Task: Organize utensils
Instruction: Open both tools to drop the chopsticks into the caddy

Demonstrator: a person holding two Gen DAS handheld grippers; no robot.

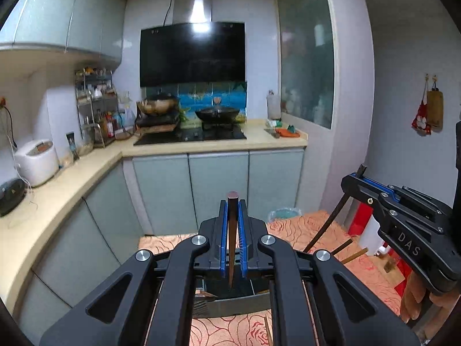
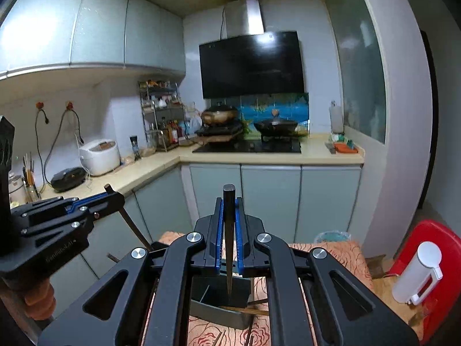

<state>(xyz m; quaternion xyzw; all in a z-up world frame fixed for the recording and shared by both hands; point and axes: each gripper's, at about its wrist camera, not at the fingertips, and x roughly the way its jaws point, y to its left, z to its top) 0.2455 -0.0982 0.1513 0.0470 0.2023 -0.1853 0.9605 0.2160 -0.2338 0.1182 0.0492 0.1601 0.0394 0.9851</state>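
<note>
My left gripper point(image 1: 232, 210) is shut on a dark brown chopstick point(image 1: 232, 242) that points up past the fingertips and down toward a grey utensil tray point(image 1: 230, 305). My right gripper point(image 2: 229, 207) is shut on a dark chopstick point(image 2: 229, 239), held upright over the same grey tray point(image 2: 219, 311). Each gripper shows in the other's view: the right one point(image 1: 357, 180) at the right edge, the left one point(image 2: 111, 194) at the left edge, both clamping chopsticks. Loose chopsticks point(image 2: 245, 310) lie in and beside the tray on the rose-patterned cloth point(image 1: 302, 227).
The table with the cloth stands before grey kitchen cabinets point(image 1: 219, 184). A counter point(image 1: 57, 190) runs left with a rice cooker point(image 1: 36, 161) and a spice rack point(image 1: 95, 106). A stove with woks point(image 1: 217, 114) is at the back. A red stool point(image 2: 429, 248) and a white dispenser point(image 2: 417, 274) stand right.
</note>
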